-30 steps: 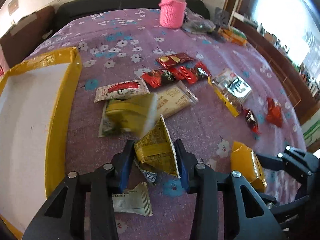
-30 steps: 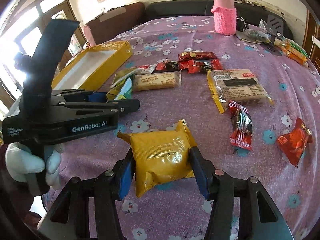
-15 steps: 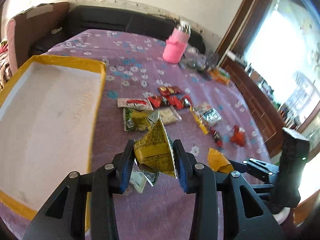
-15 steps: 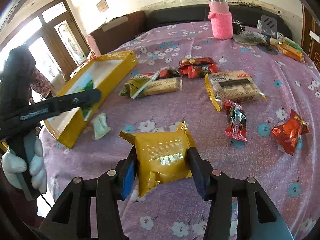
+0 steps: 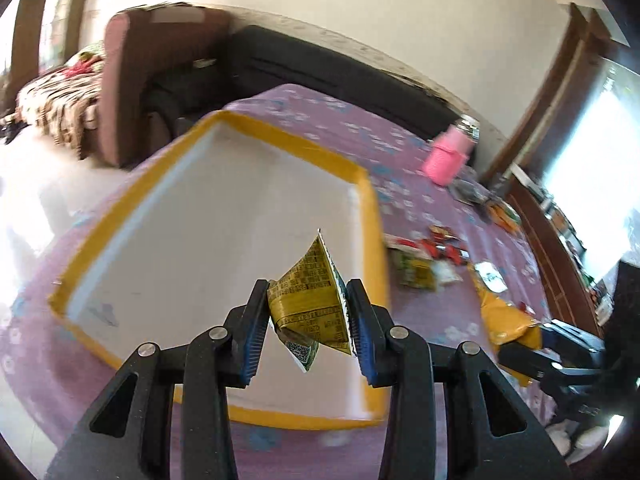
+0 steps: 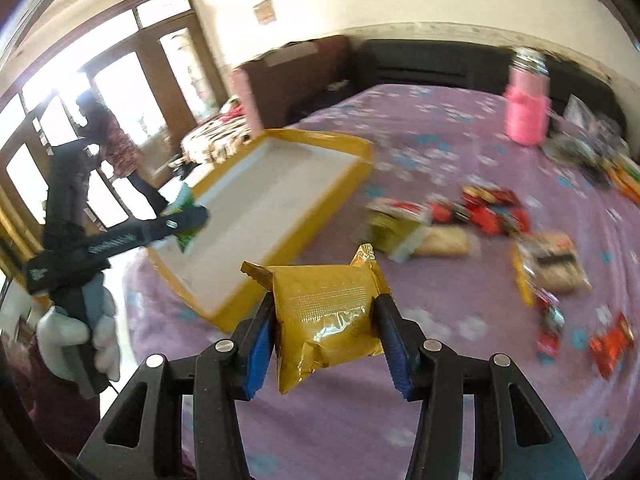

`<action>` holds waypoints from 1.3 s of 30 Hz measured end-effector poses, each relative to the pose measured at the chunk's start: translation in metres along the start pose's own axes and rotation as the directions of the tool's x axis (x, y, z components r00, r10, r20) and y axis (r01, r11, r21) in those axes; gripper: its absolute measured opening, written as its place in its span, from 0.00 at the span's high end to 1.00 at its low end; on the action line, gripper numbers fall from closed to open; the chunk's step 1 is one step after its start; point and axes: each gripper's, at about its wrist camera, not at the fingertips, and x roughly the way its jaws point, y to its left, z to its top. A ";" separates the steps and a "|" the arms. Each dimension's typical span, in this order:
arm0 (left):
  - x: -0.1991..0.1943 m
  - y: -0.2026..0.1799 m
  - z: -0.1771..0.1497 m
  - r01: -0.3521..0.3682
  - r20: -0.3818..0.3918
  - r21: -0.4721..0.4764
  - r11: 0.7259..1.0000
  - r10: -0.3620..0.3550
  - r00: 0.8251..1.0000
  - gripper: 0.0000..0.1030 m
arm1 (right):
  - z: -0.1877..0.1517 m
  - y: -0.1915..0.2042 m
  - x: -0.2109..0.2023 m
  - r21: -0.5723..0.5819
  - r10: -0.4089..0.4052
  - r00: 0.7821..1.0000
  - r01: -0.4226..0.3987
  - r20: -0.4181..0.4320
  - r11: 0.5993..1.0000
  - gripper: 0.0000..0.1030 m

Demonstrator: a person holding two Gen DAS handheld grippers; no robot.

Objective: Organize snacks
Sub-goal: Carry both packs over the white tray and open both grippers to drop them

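While 1 yellow-rimmed tray (image 5: 362, 216) fills frame centre, left gripper (image 5: 307, 322) grasps 1 olive packet (image 5: 310, 300), apex pointing up; right gripper (image 6: 325, 322) clamps 1 gold packet (image 6: 326, 312), long axis vertical.

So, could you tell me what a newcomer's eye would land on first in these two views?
Probably the two held snacks: the left gripper pinches a crumpled yellow-green packet above the white floor of the yellow-rimmed tray, and the right gripper clamps a shiny gold packet above the purple floral tablecloth. Next comes the pink bottle at the table's far end, beyond the scattered red wrappers.
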 end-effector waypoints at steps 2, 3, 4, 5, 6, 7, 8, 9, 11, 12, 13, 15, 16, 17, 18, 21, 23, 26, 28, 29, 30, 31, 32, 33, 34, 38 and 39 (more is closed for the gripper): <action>0.002 0.012 0.004 -0.039 0.001 0.002 0.999 0.039 0.999 0.64 | 0.012 0.025 0.013 -0.048 0.020 1.000 -0.021 -0.007 0.999 0.52; 0.003 0.017 0.006 -0.062 0.002 0.007 0.998 0.062 0.998 0.64 | 0.017 0.035 0.020 -0.067 0.028 1.000 -0.028 -0.013 0.997 0.52; 0.005 0.022 0.008 -0.096 0.003 0.016 0.995 0.096 0.995 0.64 | 0.023 0.049 0.030 -0.093 0.040 0.999 -0.042 -0.022 0.995 0.52; 0.007 0.025 0.010 -0.121 0.003 0.023 0.992 0.121 0.993 0.64 | 0.027 0.060 0.038 -0.110 0.050 0.998 -0.053 -0.033 0.993 0.52; 0.010 0.030 0.012 -0.148 0.002 0.030 0.989 0.148 0.989 0.64 | 0.030 0.067 0.044 -0.122 0.056 0.998 -0.061 -0.042 0.991 0.53; 0.013 0.034 0.013 -0.161 -0.002 0.032 0.987 0.161 0.987 0.64 | 0.032 0.076 0.052 -0.135 0.061 0.997 -0.068 -0.053 0.989 0.55; 0.015 0.038 0.014 -0.170 -0.006 0.032 0.985 0.171 0.985 0.64 | 0.035 0.085 0.062 -0.151 0.065 0.996 -0.075 -0.068 0.986 0.55; 0.018 0.046 0.014 -0.178 -0.014 0.029 0.984 0.178 0.984 0.64 | 0.037 0.092 0.070 -0.162 0.066 0.995 -0.078 -0.080 0.984 0.56; 0.024 0.053 0.014 -0.181 -0.033 0.019 0.983 0.182 0.983 0.64 | 0.038 0.106 0.090 -0.182 0.065 0.992 -0.085 -0.109 0.980 0.56; 0.027 0.058 0.014 -0.178 -0.044 0.013 0.984 0.179 0.983 0.64 | 0.038 0.110 0.098 -0.186 0.065 0.990 -0.087 -0.123 0.979 0.56; 0.029 0.060 0.014 -0.175 -0.049 0.009 0.985 0.175 0.983 0.64 | 0.038 0.116 0.109 -0.191 0.064 0.988 -0.091 -0.142 0.977 0.56; 0.031 0.066 0.012 -0.169 -0.059 0.000 0.986 0.168 0.984 0.64 | 0.035 0.121 0.123 -0.195 0.061 0.984 -0.093 -0.167 0.976 0.57; 0.032 0.068 0.012 -0.167 -0.062 -0.005 0.986 0.166 0.984 0.64 | 0.034 0.123 0.128 -0.195 0.059 0.983 -0.093 -0.174 0.976 0.57; 0.033 0.071 0.012 -0.164 -0.066 -0.012 0.986 0.163 0.985 0.64 | 0.033 0.124 0.135 -0.195 0.056 0.981 -0.093 -0.186 0.976 0.57; 0.033 0.073 0.012 -0.159 -0.067 -0.017 0.987 0.157 0.985 0.64 | 0.033 0.125 0.140 -0.195 0.053 0.980 -0.091 -0.193 0.977 0.57; 0.030 0.075 0.013 -0.145 -0.063 -0.021 0.989 0.143 0.988 0.63 | 0.032 0.128 0.150 -0.201 0.043 0.980 -0.082 -0.192 0.976 0.57; 0.027 0.076 0.014 -0.141 -0.064 -0.027 0.990 0.139 0.988 0.63 | 0.033 0.130 0.152 -0.207 0.044 0.981 -0.083 -0.187 0.975 0.54; 0.023 0.077 0.016 -0.138 -0.064 -0.043 0.990 0.135 0.989 0.53 | 0.034 0.130 0.153 -0.193 0.062 0.981 -0.099 -0.186 0.976 0.52; 0.018 0.076 0.017 -0.140 -0.054 -0.057 0.988 0.137 0.989 0.51 | 0.033 0.128 0.151 -0.168 0.090 0.978 -0.123 -0.190 0.978 0.50; 0.013 0.076 0.018 -0.138 -0.042 -0.067 0.988 0.135 0.990 0.51 | 0.034 0.127 0.148 -0.163 0.093 0.978 -0.124 -0.186 0.979 0.50; 0.009 0.075 0.018 -0.135 -0.032 -0.078 0.988 0.133 0.991 0.51 | 0.035 0.127 0.145 -0.158 0.097 0.979 -0.125 -0.178 0.979 0.50; 0.005 0.075 0.019 -0.130 -0.020 -0.091 0.987 0.129 0.991 0.51 | 0.035 0.126 0.141 -0.154 0.102 0.980 -0.129 -0.169 0.980 0.50; -0.001 0.076 0.019 -0.121 -0.003 -0.110 0.986 0.122 0.993 0.51 | 0.035 0.125 0.137 -0.149 0.108 0.981 -0.132 -0.159 0.980 0.50; -0.007 0.076 0.020 -0.111 0.014 -0.128 0.986 0.113 0.993 0.49 | 0.035 0.123 0.130 -0.142 0.114 0.983 -0.134 -0.143 0.981 0.50; -0.012 0.076 0.020 -0.100 0.029 -0.144 0.985 0.105 0.994 0.46 | 0.036 0.122 0.126 -0.135 0.118 0.984 -0.135 -0.133 0.982 0.49; -0.030 0.068 0.018 -0.045 0.079 -0.175 0.984 0.059 0.995 0.41 | 0.033 0.101 0.098 -0.083 0.135 0.989 -0.140 -0.063 0.987 0.45; -0.032 0.061 0.017 -0.030 0.082 -0.165 0.986 0.044 0.996 0.40 | 0.032 0.095 0.092 -0.070 0.132 0.990 -0.136 -0.051 0.988 0.45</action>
